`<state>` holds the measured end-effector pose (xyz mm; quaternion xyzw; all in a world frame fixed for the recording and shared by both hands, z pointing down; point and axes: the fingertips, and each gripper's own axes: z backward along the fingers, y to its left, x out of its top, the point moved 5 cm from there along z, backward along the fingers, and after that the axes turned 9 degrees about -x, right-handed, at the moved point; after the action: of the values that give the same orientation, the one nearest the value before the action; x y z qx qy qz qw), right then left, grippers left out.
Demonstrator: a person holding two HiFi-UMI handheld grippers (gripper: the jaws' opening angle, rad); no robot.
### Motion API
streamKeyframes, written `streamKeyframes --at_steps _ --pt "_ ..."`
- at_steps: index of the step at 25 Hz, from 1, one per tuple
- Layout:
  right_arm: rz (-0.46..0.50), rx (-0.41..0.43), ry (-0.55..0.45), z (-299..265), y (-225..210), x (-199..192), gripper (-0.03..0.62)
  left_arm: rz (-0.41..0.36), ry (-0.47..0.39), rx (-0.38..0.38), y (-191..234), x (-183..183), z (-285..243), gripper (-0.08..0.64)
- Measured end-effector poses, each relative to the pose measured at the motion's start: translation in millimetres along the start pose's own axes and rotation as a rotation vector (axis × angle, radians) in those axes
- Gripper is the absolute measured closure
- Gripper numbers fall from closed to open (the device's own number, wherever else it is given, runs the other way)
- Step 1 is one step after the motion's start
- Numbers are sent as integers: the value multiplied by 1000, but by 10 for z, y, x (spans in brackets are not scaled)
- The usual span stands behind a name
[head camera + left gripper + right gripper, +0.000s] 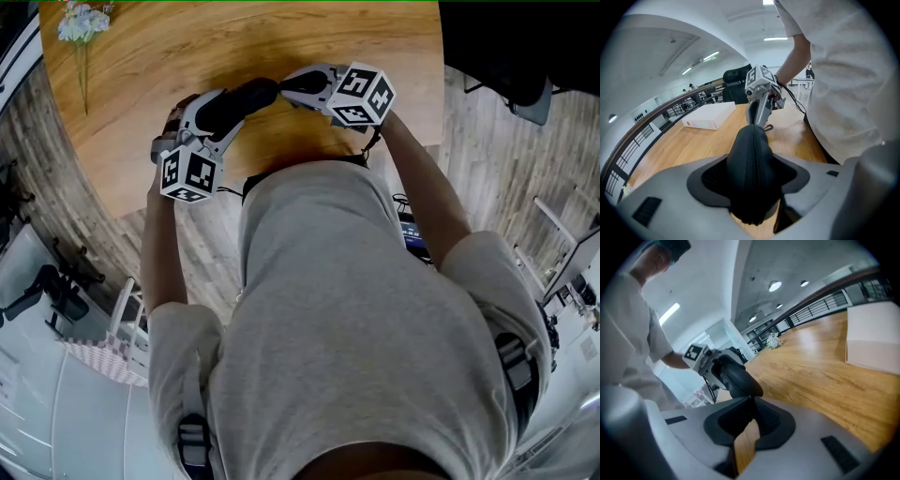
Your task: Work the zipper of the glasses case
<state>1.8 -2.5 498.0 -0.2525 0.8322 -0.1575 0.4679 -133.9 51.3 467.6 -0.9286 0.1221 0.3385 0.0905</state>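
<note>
A black zipped glasses case (246, 98) hangs in the air over the wooden table (187, 56), between my two grippers. My left gripper (225, 111) is shut on the case across its width; in the left gripper view the case (752, 145) fills the jaws, zipper line facing the camera. My right gripper (286, 86) meets the case's far end. In the right gripper view its jaws (750, 401) stand almost together, pinching the thin dark zipper pull (749, 397) at the tip of the case (736, 376). The pull's small loop (768, 127) shows beside the right gripper (757, 123).
A white flat box (710, 116) lies on the table beyond the case, also in the right gripper view as the box (872, 338). A small bunch of flowers (82, 21) lies at the table's far left corner. The person stands against the table's near edge.
</note>
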Motion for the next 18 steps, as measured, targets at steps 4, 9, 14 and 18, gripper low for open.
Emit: streamKeyframes --at_steps 4,9,14,18 --pt "91 -5 15 -7 53 -26 538 -1 0 -3 -49 -19 4 276" --pt "237 -94 51 -47 100 -57 538 -11 14 -6 -71 -36 -23 276" --pt "129 -56 -4 -37 106 -77 544 23 0 -8 -97 -90 -21 278" --pt "40 -18 -55 21 93 -52 552 78 -12 2 -114 -136 -52 278"
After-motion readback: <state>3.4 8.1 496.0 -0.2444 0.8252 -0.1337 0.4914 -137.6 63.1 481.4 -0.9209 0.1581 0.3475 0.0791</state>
